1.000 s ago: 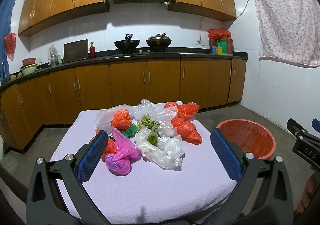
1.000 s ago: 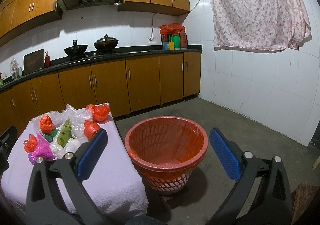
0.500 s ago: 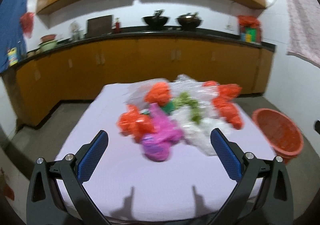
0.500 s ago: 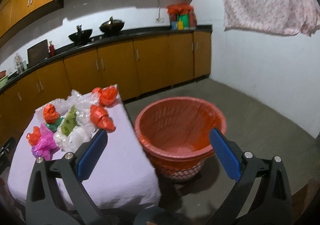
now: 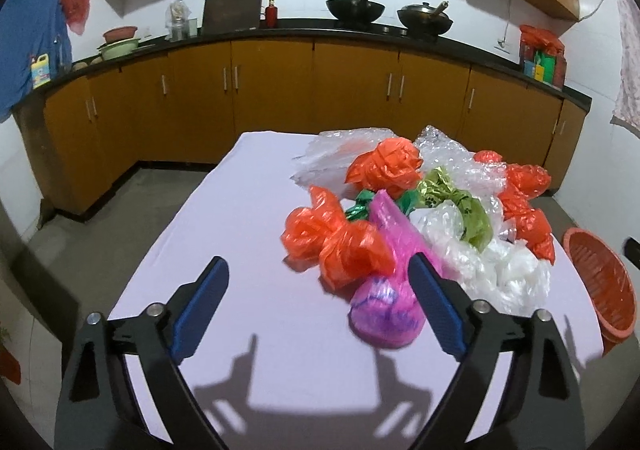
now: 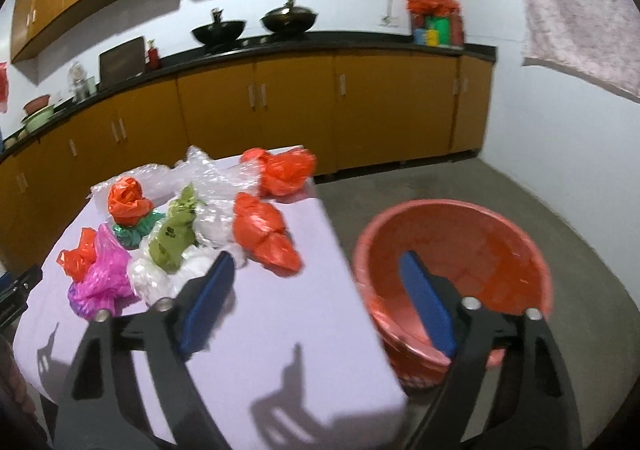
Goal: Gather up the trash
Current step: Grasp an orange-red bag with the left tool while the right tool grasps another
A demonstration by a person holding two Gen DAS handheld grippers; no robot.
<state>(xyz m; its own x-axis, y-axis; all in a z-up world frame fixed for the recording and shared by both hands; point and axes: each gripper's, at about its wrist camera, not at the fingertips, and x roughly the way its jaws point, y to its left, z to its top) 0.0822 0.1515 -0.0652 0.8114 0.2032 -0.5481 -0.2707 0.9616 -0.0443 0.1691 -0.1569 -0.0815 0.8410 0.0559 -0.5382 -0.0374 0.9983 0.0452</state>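
our left tool [image 5: 316, 282] and right tool [image 6: 316, 282] both hang spread and hold nothing. the trash bags [image 5: 420, 218] lie heaped on the surface [image 5: 224, 250], the basket [image 6: 452, 246] beside it on the floor. pinching the tangled heap carelessly could drag neighbouring bags off the edge.

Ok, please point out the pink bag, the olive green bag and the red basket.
pink bag [image 5: 386, 314], left wrist view, rounded near end.
olive green bag [image 6: 174, 236], right wrist view, middle.
red basket [image 6: 452, 206], right wrist view, far rim.
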